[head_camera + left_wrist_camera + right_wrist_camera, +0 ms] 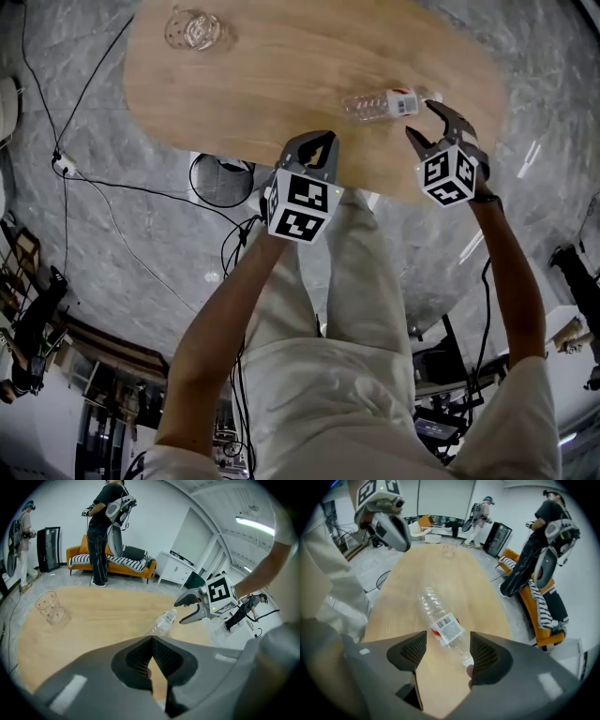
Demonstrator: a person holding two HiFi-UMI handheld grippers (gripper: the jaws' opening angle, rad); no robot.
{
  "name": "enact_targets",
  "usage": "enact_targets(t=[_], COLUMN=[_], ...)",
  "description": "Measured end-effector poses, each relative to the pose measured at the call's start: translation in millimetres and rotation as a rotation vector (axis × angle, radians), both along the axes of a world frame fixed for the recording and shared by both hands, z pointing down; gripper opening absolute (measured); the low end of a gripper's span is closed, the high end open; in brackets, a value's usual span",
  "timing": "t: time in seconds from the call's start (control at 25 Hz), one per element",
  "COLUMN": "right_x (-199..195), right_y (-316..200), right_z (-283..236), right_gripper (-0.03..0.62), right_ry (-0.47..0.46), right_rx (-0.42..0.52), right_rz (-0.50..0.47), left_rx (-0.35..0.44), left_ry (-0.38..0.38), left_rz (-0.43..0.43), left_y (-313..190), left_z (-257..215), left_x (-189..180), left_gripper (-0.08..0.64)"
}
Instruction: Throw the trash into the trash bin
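A clear plastic bottle [380, 103] with a red and white label lies on its side on the oval wooden table [281, 66], near the table's right end. My right gripper [422, 119] hovers just at the bottle's cap end, open. In the right gripper view the bottle [440, 620] lies between the tips of my right gripper [447, 641], and the pads do not press on it. My left gripper [319, 141] is over the table's near edge, left of the bottle. Its tips meet, with nothing between them, in the left gripper view [152, 641].
A clear plastic cup [192, 30] stands at the table's far left end. A round dark-rimmed container [220, 178] and cables lie on the floor by the near edge. People stand beside an orange sofa [77, 555] beyond the table.
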State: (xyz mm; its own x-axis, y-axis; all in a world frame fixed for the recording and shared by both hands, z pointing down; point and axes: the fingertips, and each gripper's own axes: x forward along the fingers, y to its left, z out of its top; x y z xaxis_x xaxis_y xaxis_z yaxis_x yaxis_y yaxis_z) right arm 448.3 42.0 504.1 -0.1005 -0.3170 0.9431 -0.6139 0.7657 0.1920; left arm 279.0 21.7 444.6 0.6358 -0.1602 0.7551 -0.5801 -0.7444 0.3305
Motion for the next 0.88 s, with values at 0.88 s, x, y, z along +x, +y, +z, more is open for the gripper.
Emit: enact_targets(t=[0.88], right_x=[73], right_y=[-9], right_z=[83], right_gripper=[0.183], right_ry=[0.283], right_rx=[-0.197], right_rz=[-0.560], left_rx=[-0.047], left_ry=[-0.007], left_rz=[-0.037], left_y=[-28], left_z=[24], left_x=[15], left_gripper=[0.001])
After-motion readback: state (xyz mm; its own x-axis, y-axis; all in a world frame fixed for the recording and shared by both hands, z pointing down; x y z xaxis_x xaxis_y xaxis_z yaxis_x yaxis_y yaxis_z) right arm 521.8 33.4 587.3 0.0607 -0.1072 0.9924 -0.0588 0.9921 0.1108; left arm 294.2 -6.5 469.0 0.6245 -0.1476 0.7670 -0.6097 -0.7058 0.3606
